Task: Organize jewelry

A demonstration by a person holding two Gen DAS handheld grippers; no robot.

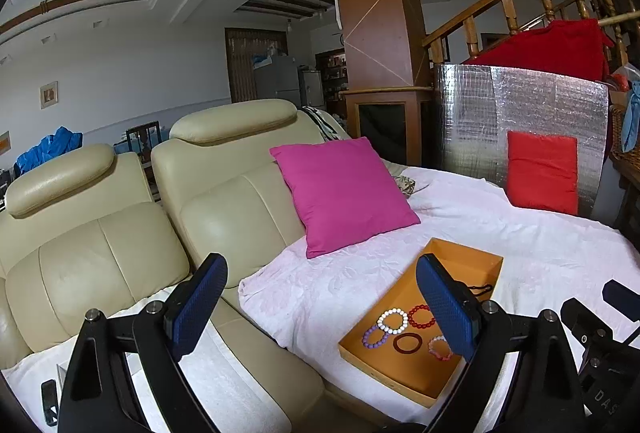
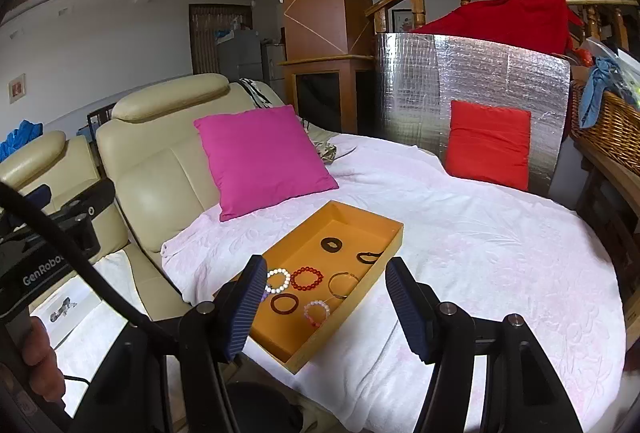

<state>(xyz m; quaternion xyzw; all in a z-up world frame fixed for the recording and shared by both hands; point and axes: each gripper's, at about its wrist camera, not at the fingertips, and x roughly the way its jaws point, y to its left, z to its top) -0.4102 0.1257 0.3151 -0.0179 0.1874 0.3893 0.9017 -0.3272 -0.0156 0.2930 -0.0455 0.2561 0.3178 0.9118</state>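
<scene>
On the pale pink blanket (image 2: pixel 460 233) that covers the sofa seat lies a shallow orange tray (image 2: pixel 394 229), set at an angle, with the jewelry inside it. Toward its near end sit 5 bracelets close together: a white bead bracelet (image 2: pixel 279 280), a red bead bracelet (image 2: pixel 306 278), a purple bead bracelet (image 1: pixel 373 337) half hidden in the right wrist view, a dark brown bangle (image 2: pixel 284 303) and a pink bead bracelet (image 2: pixel 317 312). Just beside the red one, against the tray's right wall, rests a thin gold bangle (image 2: pixel 343 284). Farther back lie a dark oval ring-shaped piece (image 2: pixel 330 243) and a small black cord loop (image 2: pixel 369 256), apart from the cluster. The right gripper (image 2: pixel 326 307) hangs above the tray's near end, its 2 blue-padded fingers (image 2: pixel 245 307) spread apart with nothing between them. The left gripper (image 1: pixel 322 317) hovers over the tray's left edge and the blanket, its fingers likewise wide apart and empty; a hand (image 2: pixel 42 365) grips its handle at the lower left of the right wrist view. Behind the tray a magenta cushion (image 2: pixel 260 159) leans on the cream leather backrest (image 1: pixel 216 193), and a red cushion (image 2: pixel 490 145) stands against a silver foil panel (image 2: pixel 472 81).
</scene>
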